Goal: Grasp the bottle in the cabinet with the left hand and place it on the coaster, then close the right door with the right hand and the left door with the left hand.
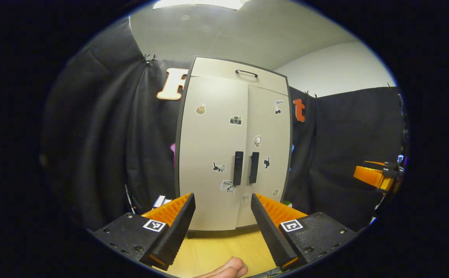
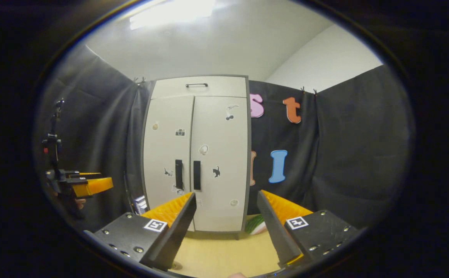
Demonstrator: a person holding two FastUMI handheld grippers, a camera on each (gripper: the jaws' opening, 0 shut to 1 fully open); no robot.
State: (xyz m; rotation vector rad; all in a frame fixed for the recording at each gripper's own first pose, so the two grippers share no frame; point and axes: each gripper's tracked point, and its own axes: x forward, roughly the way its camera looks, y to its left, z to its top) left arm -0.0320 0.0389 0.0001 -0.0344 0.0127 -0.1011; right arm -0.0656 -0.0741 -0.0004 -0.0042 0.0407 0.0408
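Light comes from above in both views: a ceiling panel glows at the top of the left gripper view, and a larger one is blown out to pure white in the right gripper view, washing the ceiling around it; the scene below is evenly lit, moderately bright, with soft shadows only. The pale cabinet reflects the light cleanly without glare; the black cloth swallows it (folds barely readable). Fisheye distortion bows the cabinet's sides outward and darkens the rims; focus is acceptably sharp at centre, softer toward the edges.
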